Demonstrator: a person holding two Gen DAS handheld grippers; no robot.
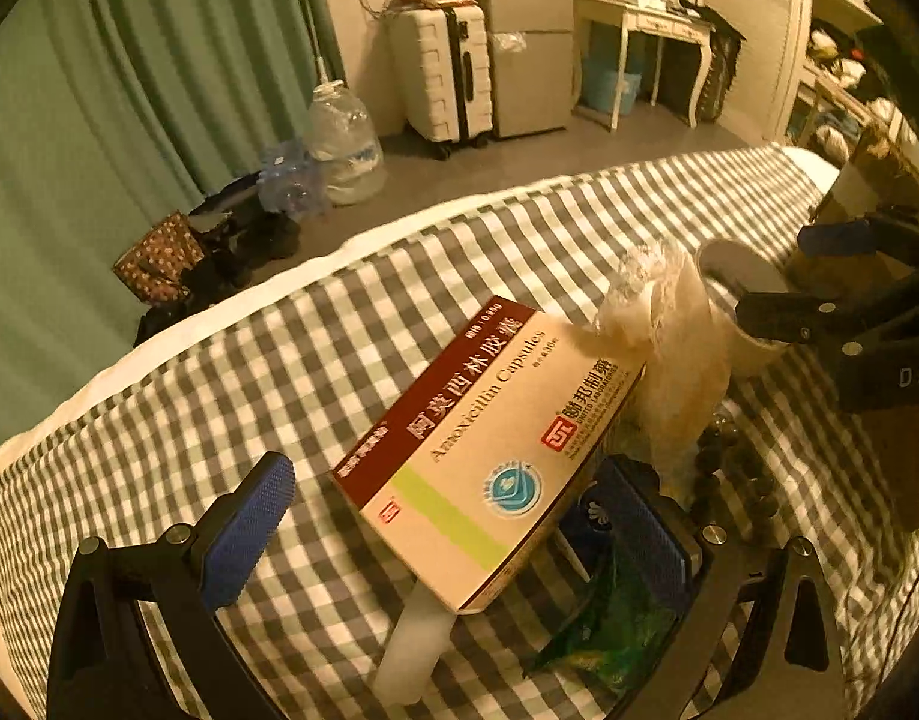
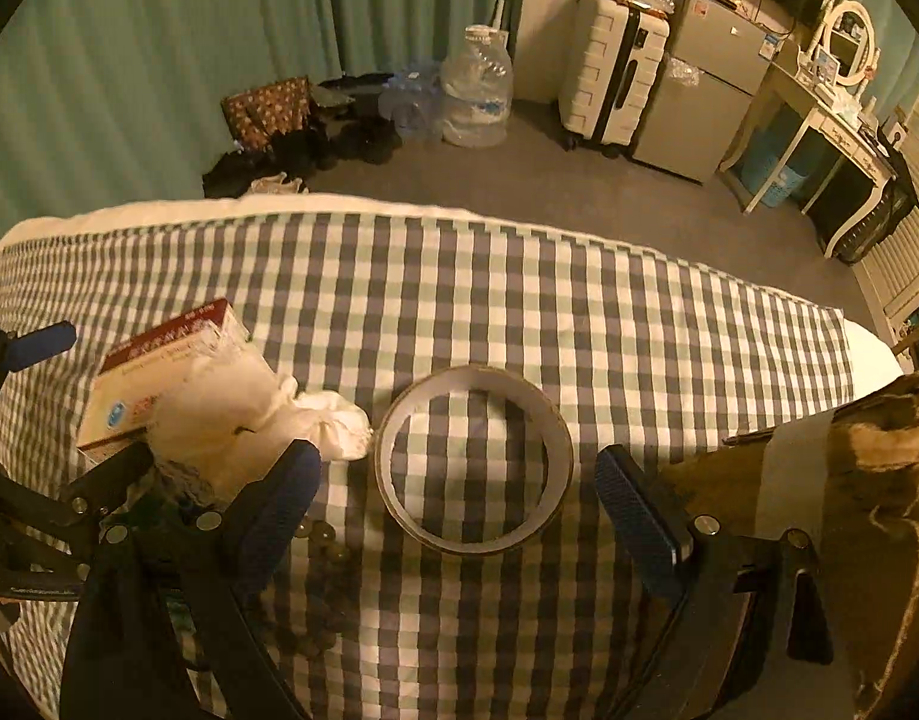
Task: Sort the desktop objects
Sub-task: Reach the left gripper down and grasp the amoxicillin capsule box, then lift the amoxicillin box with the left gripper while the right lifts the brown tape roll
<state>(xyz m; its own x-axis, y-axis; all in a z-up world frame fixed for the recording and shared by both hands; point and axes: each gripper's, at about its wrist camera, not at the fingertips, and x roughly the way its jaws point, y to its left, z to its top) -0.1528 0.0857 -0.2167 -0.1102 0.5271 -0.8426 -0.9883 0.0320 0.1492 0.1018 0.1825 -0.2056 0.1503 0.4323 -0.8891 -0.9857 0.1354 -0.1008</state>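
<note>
The medicine box carries the most print. Along its dark red band run large white Chinese characters, 阿莫西林胶囊, and beneath them, on the cream face, the English "Amoxicillin Capsules". Near one end stands a red square logo with 聯邦制藥 and the small line "UNITED LABORATORIES". A round blue-green emblem sits on the same face; its lettering is too small to read. The right gripper's black body shows the white letters "DA", cut off at the frame's edge.

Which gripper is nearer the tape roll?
Right. The right gripper is open with the tape roll between its fingers. The left gripper is over at the medicine box, farther away.
</note>
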